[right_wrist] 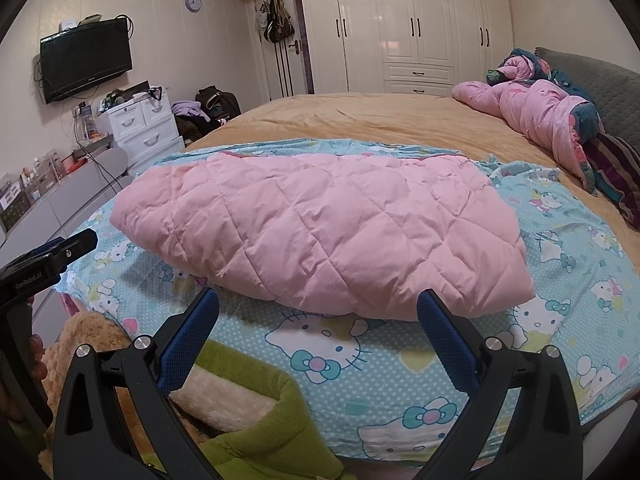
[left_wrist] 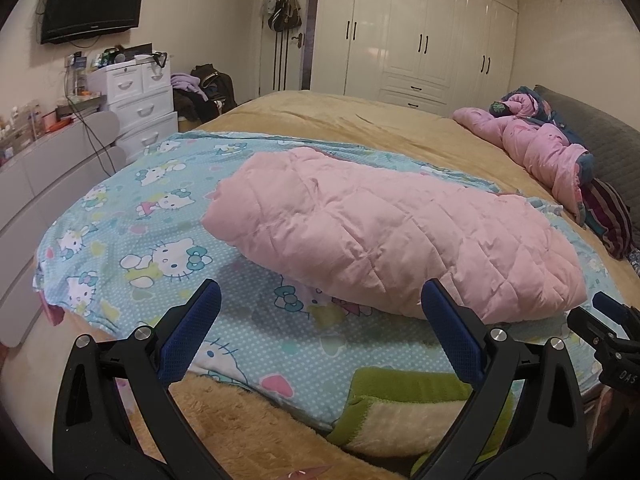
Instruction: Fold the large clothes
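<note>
A pink quilted garment (left_wrist: pixel 392 232) (right_wrist: pixel 320 228) lies folded into a long bundle across a light-blue cartoon-cat sheet (left_wrist: pixel 132 216) (right_wrist: pixel 360 364) on the bed. My left gripper (left_wrist: pixel 320 300) hovers open just short of the bundle's near edge, nothing between its blue pads (left_wrist: pixel 192 336). My right gripper (right_wrist: pixel 318 300) is likewise open in front of the bundle, pads (right_wrist: pixel 448 340) apart and empty. The right gripper (left_wrist: pixel 608 328) shows at the right edge of the left wrist view; the left gripper (right_wrist: pixel 48 260) shows at the left of the right wrist view.
A tan bedspread (left_wrist: pixel 340 120) covers the bed. A crumpled pink patterned quilt (right_wrist: pixel 536 116) lies by the grey headboard (right_wrist: pixel 612 92). A green-and-cream plush blanket (right_wrist: pixel 248 412) sits at the bed's near edge. White drawers (left_wrist: pixel 140 104), a wall TV (left_wrist: pixel 92 0) and wardrobes (right_wrist: pixel 420 20) stand beyond.
</note>
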Motion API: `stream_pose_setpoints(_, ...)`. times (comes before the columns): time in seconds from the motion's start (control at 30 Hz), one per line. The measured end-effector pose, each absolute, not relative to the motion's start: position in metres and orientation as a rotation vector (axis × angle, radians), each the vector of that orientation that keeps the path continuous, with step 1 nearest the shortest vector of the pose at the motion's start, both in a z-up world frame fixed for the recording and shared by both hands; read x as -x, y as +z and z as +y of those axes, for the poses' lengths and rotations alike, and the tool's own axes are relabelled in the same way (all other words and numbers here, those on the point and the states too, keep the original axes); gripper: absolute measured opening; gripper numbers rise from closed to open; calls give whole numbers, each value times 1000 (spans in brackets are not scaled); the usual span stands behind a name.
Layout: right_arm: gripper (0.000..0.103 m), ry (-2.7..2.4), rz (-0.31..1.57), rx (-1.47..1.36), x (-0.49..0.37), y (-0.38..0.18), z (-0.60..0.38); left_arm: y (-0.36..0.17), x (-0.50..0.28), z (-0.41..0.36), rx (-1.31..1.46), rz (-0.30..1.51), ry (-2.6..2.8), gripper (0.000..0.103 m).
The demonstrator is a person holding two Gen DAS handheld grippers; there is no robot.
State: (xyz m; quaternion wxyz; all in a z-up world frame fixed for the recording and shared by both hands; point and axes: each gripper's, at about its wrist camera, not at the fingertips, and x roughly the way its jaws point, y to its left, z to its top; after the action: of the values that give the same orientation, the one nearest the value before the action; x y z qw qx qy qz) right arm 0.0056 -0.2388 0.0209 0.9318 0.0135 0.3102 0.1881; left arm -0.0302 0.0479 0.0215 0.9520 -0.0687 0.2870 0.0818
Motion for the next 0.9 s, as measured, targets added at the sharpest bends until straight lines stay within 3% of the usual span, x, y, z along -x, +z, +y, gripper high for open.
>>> stream_pose_setpoints(0.57, 99, 279, 651, -25, -13, 14, -255, 11, 24, 59, 137, 622, 201, 94)
stream_pose_setpoints(0.77, 99, 12, 724, -140, -17, -13, -342, -9, 18, 106, 169, 690, 272, 94)
stream_pose_setpoints(0.9, 99, -457, 741, -227, -2, -47, -479, -18, 7, 184, 226, 709, 439, 94)
